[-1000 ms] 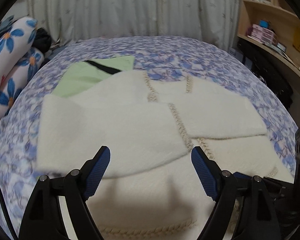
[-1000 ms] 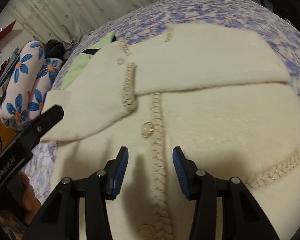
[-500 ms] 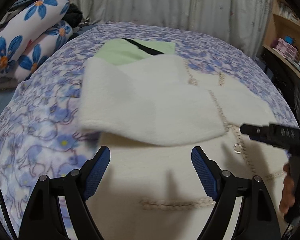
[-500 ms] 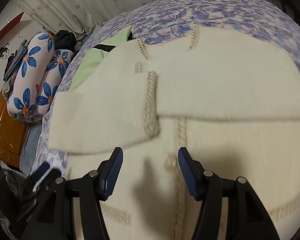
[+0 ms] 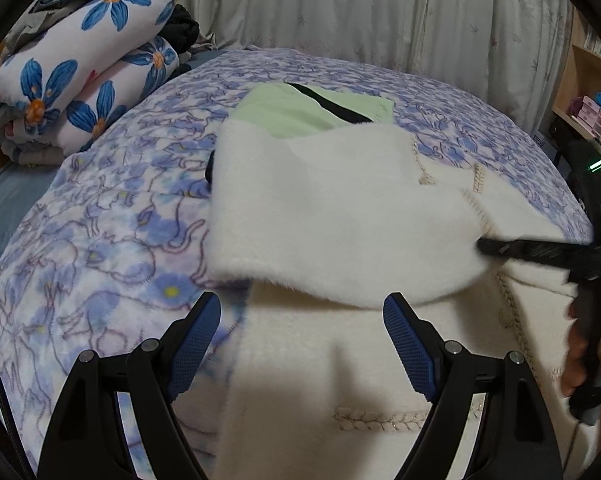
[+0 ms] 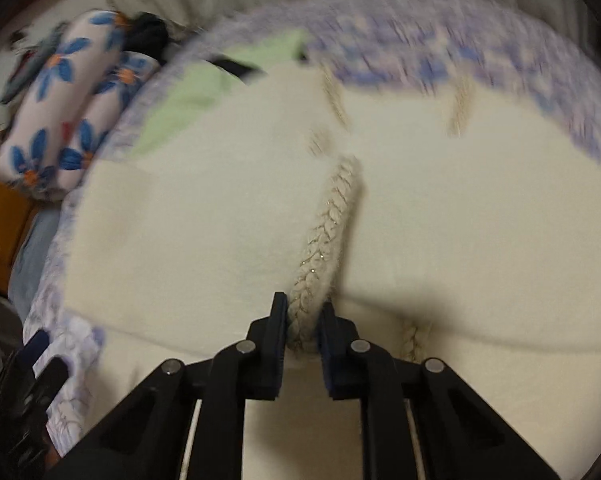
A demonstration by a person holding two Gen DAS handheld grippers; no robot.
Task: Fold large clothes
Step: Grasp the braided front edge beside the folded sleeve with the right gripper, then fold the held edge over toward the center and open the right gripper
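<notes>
1. My left gripper (image 5: 302,340) hangs spread and empty over the cream cardigan (image 5: 340,216) near the bed (image 5: 112,240) edge's left side, ready for the hem.
2. My right gripper (image 6: 303,322) is closing on the braided cuff (image 6: 328,236) at the cardigan's middle, pinching it to reposition the sleeve, I judge.

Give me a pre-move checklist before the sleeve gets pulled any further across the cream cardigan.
1. Right gripper on the braided cuff: jaws closing, trim between the pads; ok.
2. Left gripper free: open, nothing between its pads; ok.
3. Cream cardigan lying flat on the floral blanket: ok.
4. Green garment clear of the fold: not ok, partly tucked under the cardigan.
5. Opposite sleeve already folded across the front: ok.
6. Hem edges aligned: cannot tell.
</notes>
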